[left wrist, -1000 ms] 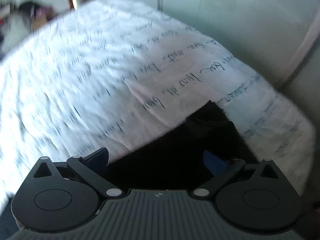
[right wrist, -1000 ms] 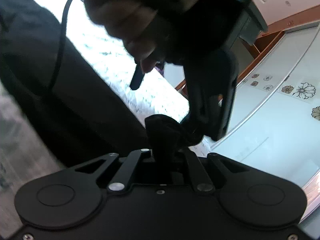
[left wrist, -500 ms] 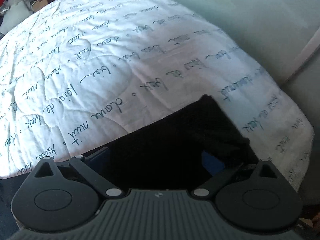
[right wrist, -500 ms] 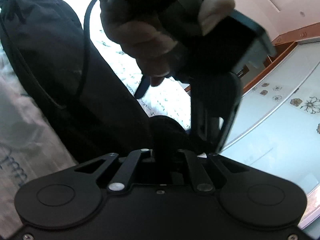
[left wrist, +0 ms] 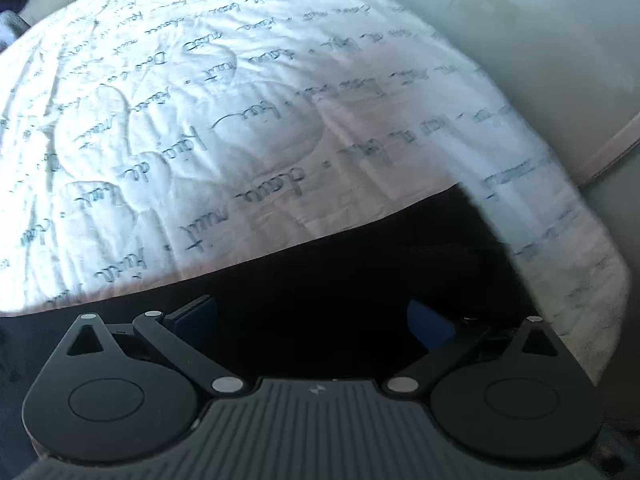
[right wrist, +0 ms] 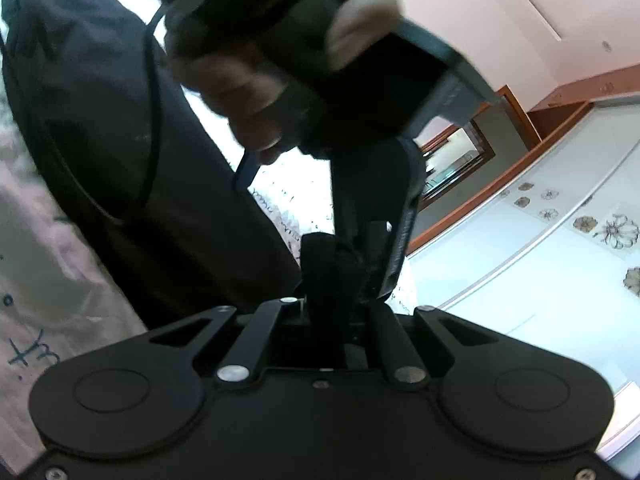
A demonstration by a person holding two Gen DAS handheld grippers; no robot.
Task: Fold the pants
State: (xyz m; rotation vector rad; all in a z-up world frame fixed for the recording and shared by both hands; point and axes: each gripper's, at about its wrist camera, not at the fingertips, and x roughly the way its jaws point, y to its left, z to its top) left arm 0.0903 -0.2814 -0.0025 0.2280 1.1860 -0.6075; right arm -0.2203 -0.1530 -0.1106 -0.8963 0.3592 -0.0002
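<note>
The black pants [left wrist: 360, 264] lie on a white quilted bedspread [left wrist: 200, 120] printed with script. In the left wrist view my left gripper [left wrist: 312, 316] hovers over the dark cloth with its blue pads [left wrist: 430, 320] wide apart and nothing between them. In the right wrist view my right gripper [right wrist: 328, 300] is shut on a bunched fold of the black pants [right wrist: 332, 268]. The rest of the pants [right wrist: 120, 120] stretches away to the upper left. The person's hand on the left gripper [right wrist: 320, 60] is close above.
The bedspread's right edge [left wrist: 580, 240] drops off beside a pale glass wardrobe door [left wrist: 540, 40]. Clothes are piled at the far left beyond the bed [left wrist: 40, 0]. A flower-patterned sliding door [right wrist: 580, 240] and a wooden frame [right wrist: 520, 152] stand behind the bed.
The left gripper has moved nearer over the pants and the black cloth now spreads wider and flatter on the bed. The right gripper stays shut on the bunched fold.
</note>
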